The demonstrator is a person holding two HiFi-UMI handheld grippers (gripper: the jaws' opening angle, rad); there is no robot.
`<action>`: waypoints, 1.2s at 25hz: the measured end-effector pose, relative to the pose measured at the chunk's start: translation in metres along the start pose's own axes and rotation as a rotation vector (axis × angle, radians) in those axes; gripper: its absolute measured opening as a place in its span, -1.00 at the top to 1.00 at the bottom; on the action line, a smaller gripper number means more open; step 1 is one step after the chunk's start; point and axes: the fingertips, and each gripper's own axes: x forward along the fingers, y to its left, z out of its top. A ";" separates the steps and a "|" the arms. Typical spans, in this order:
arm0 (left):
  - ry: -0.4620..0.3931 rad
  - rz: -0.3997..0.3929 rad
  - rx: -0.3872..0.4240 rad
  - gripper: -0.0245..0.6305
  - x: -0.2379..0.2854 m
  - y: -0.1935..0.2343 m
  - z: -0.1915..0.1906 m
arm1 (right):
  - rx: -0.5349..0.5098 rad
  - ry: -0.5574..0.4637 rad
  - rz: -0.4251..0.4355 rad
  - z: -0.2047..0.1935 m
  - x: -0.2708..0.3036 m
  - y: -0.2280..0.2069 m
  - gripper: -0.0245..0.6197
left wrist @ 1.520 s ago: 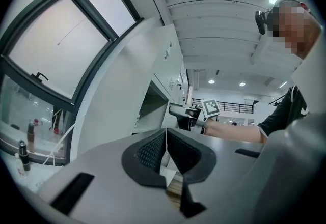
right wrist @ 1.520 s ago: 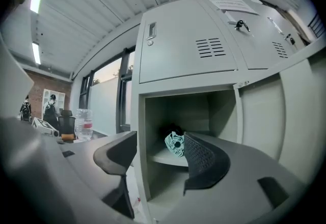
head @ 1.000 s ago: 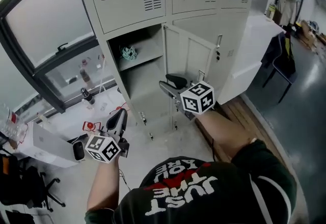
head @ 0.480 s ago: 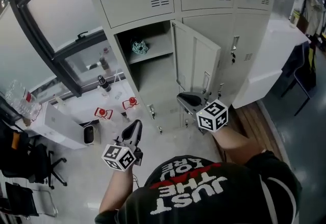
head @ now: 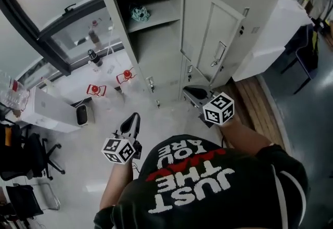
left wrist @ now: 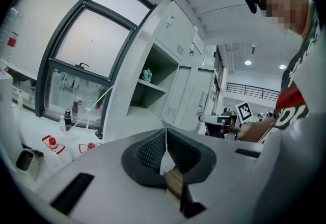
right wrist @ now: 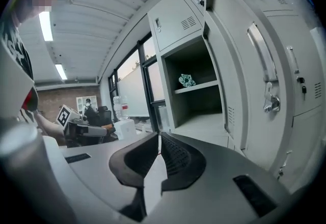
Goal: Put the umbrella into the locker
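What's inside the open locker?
A crumpled teal thing lies on the locker's shelf; the compartment below looks bare. Its shaded back corners can't be made out.

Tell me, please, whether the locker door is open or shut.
Open: the locker door stands swung outward, exposing the shelf and a teal item on it.

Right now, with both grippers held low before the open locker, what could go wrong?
No umbrella shows in any view; the left gripper is shut and the right gripper has just closed, both on nothing, so the task may stall.
The open locker door stands near the right gripper and could be bumped.
The red-capped bottles on the floor ahead of the left gripper might be knocked over.
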 end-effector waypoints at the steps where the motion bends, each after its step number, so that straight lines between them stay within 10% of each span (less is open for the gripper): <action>1: 0.013 -0.001 -0.013 0.87 0.000 0.003 -0.007 | 0.003 0.009 0.000 -0.006 0.002 0.000 0.78; 30: 0.092 -0.023 -0.080 0.87 0.020 -0.007 -0.048 | 0.093 0.107 0.058 -0.062 0.006 -0.002 0.82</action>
